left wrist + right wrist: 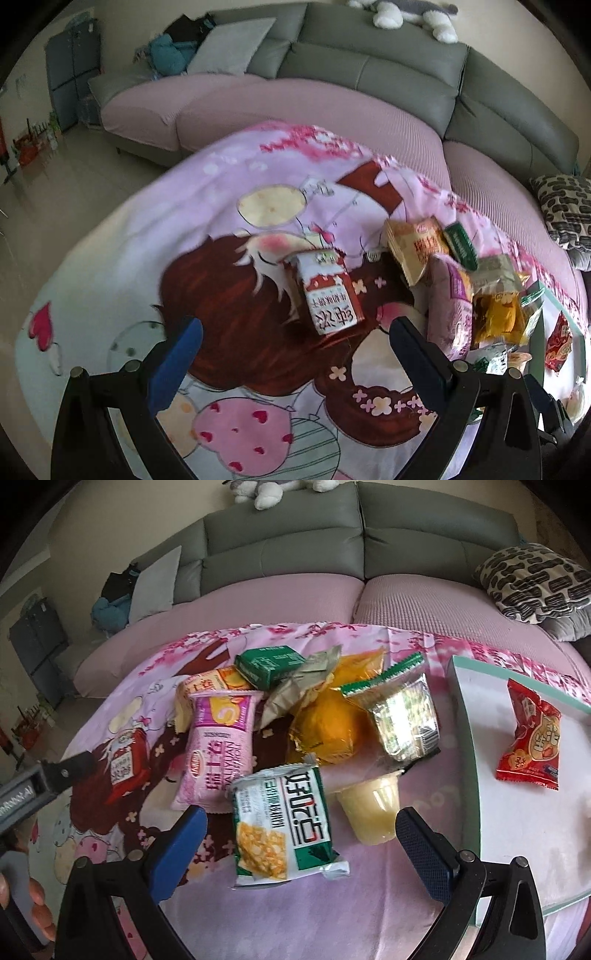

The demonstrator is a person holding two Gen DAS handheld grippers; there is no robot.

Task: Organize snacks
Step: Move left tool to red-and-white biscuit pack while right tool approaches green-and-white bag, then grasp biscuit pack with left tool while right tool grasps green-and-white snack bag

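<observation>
A pile of snacks lies on a pink cartoon cloth (369, 904). My right gripper (299, 842) is open, its fingers on either side of a green and white cracker packet (280, 823). Beside it are a yellow jelly cup (373, 808), a pink packet (221, 746), a gold packet (325, 731), a silver packet (402, 716) and a green box (269, 664). A red packet (528, 738) lies in the white tray (469, 720). My left gripper (295, 354) is open just short of a red and white carton (328, 291), which also shows in the right wrist view (125, 760).
A grey sofa (332, 554) with pink seat covers stands behind the table. A patterned cushion (532, 579) lies at the right. The snack pile (461, 280) sits to the right of the left gripper. The left gripper's body (37, 790) reaches in from the left.
</observation>
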